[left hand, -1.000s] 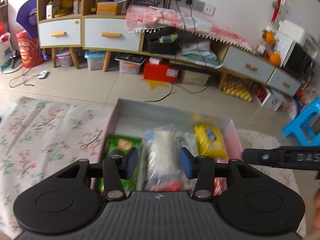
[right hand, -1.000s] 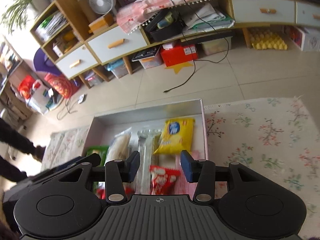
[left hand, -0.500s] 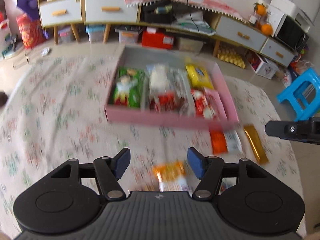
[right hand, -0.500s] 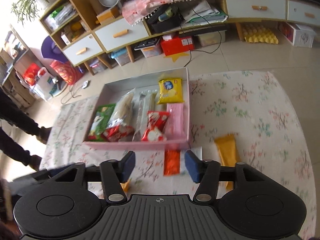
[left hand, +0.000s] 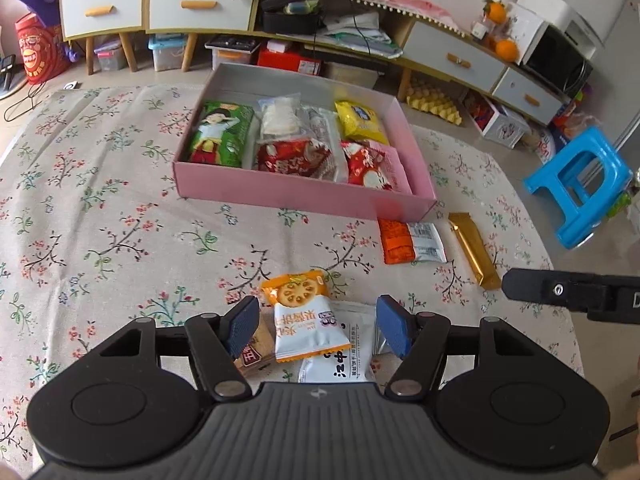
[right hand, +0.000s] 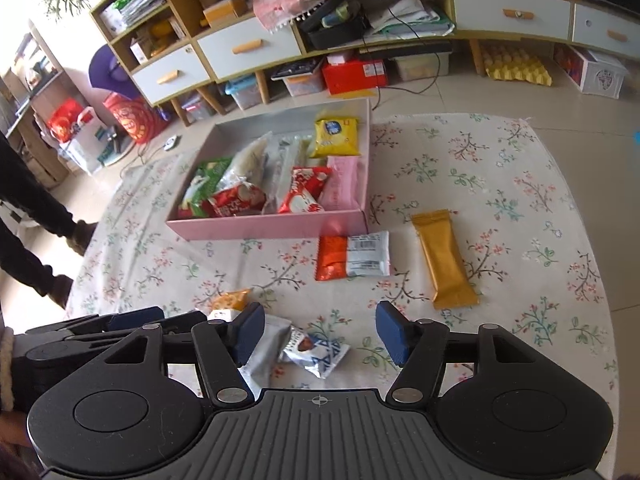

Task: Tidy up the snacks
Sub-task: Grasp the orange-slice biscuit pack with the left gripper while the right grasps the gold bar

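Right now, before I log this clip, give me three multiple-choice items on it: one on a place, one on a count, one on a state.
1. Where does the gold bar packet lie?
A. inside the pink box
B. on the floral cloth, beside the orange and white packet
C. on the blue stool

2. How many yellow packets are in the pink box?
A. one
B. three
C. none

3. How do the fingers of the left gripper stand?
A. pressed on the green packet
C. apart, holding nothing
B. shut tight together

Answers:
1 B: it rests on the floral cloth, just right of the orange and white packet, outside the box.
2 A: a single yellow packet sits at the far right corner.
3 C: both blue fingers stand apart over the biscuit packet lying on the cloth, not pressing on it.
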{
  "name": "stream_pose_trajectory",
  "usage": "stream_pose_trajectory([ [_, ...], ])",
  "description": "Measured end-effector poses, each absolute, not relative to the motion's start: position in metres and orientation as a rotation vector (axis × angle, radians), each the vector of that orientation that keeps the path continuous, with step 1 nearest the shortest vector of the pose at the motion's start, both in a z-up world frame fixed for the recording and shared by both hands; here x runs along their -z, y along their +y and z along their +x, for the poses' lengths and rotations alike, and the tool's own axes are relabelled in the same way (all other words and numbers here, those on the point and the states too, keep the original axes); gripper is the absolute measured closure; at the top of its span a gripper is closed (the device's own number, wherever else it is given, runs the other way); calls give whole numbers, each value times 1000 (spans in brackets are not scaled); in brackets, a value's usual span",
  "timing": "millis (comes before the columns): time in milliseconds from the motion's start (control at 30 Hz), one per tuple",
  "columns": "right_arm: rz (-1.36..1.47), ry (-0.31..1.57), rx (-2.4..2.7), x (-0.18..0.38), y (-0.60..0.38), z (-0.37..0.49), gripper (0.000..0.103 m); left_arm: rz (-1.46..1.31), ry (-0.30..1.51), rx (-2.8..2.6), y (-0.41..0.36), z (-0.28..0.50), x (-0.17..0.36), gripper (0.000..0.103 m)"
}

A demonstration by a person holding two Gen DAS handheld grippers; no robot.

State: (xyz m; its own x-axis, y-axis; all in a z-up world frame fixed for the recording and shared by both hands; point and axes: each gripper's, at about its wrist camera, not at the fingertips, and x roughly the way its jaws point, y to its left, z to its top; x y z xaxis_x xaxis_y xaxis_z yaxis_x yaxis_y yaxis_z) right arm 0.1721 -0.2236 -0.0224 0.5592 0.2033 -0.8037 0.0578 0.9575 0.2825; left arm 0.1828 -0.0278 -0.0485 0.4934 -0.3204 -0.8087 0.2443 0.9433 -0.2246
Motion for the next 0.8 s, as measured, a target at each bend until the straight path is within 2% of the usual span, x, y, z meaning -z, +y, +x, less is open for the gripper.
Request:
stream_pose_trajectory([
  [167,277,979,-71,27,-229,172,36,-35,1018,341,-38,177,60,43],
  [500,268,999,-56,33,-231,176,36,112,1003,309,-56,180,82,46],
  [600,276,997,-56,33,-232,176,36,112,1023,304,-54,182,83,59],
  [800,295,1008,-36,37,-240,180,36,72,1032,328,-44,183,79,66],
])
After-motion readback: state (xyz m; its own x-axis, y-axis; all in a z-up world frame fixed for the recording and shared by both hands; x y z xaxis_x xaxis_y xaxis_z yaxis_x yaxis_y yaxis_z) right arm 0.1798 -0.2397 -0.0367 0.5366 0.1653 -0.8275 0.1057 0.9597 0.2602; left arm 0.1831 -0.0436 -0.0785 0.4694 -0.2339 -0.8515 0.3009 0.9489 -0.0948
